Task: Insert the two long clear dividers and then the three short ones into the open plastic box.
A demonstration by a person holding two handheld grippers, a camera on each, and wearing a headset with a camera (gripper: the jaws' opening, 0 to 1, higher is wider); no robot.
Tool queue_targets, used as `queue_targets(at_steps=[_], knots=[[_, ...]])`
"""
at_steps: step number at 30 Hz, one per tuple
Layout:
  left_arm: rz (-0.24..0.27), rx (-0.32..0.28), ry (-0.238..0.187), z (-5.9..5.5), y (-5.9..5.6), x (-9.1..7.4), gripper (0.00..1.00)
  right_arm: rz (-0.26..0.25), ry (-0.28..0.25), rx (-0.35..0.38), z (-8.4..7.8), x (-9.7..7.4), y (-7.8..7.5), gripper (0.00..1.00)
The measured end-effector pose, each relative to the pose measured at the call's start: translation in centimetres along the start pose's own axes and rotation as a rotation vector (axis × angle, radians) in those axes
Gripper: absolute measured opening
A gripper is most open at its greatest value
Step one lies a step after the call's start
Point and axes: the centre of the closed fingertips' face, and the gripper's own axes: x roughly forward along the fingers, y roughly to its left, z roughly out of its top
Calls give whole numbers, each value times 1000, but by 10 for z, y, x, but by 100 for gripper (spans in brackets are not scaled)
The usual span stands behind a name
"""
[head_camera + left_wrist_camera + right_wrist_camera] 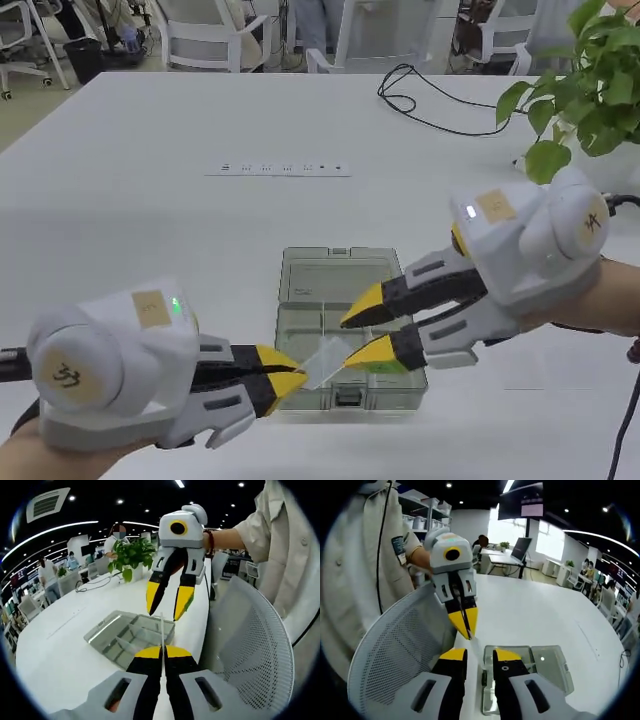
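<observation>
Nearest in the head view, the left gripper (298,372) is squeezed tight on a clear divider (325,362), holding it over the box (310,398) by the table's (150,180) near edge, maybe to hand it over. Its round end reads "33". The right gripper (347,341) has its jaws apart and holds nothing. The left gripper view shows the divider thin between shut jaws. The right gripper view shows open jaws by the divider, and the box label is too small to read.
</observation>
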Motion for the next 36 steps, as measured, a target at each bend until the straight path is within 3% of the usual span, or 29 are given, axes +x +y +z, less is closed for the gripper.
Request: queue_targets(at_steps=[9,18,28,36], knots=[[-75,46,-18,4,-14,2,0,62,6,-5,-5,4,15,17],[-125,68,-39,9,-21,2,0,101,2,-11,-5,7,24,11],[-125,65,-42,8,-20,2,0,121,5,-10,-6,8,30,4],[-80,-20,-71,9,-11,2,0,91,9,-17,-5,8,26,3]])
